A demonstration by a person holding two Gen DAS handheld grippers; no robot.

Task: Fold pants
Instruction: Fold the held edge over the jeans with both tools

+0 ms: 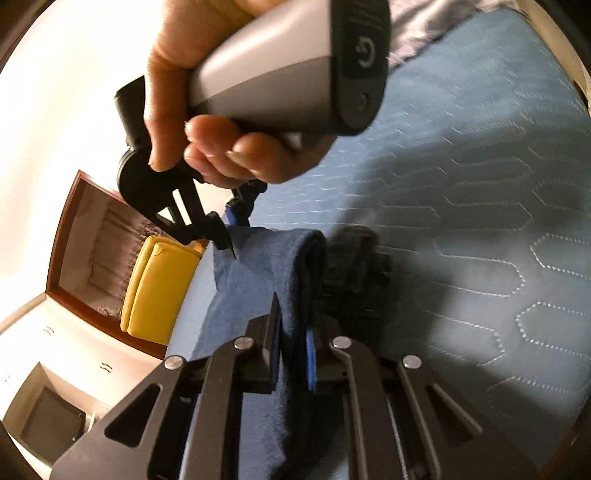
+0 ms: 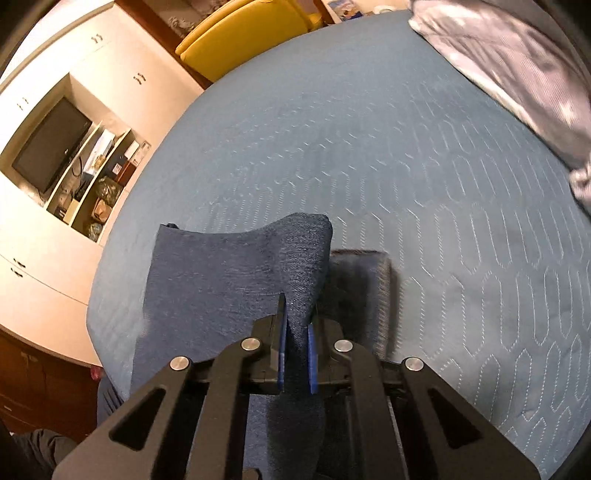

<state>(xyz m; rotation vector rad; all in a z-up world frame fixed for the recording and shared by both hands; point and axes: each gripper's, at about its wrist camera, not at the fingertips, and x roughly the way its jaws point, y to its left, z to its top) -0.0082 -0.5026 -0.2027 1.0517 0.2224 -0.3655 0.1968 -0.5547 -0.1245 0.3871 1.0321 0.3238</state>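
Left gripper [image 1: 293, 354]: jaws drawn close, a fold of the dark blue pants [image 1: 255, 273] pinched between the blue pads. Right gripper [image 2: 297, 354]: jaws likewise drawn close, a raised ridge of the same pants [image 2: 236, 273] clamped between its pads. The pants are held lifted at the near edge of a blue quilted bedspread [image 2: 369, 166], their cloth draped over the bed's side; a darker, blurred portion [image 2: 365, 280] is seen just right of the held ridge. In the left wrist view the right hand [image 1: 207, 122] is seen wrapped round its gripper's grey handle [image 1: 273, 70], that gripper's tips touching the far edge of the pants. Recorded beyond: grey bedding [image 2: 517, 70] at the bed's far corner, a yellow chair [image 2: 243, 33], white cabinets [image 2: 51, 236], a dark screen [image 2: 48, 147] set in a shelf niche.
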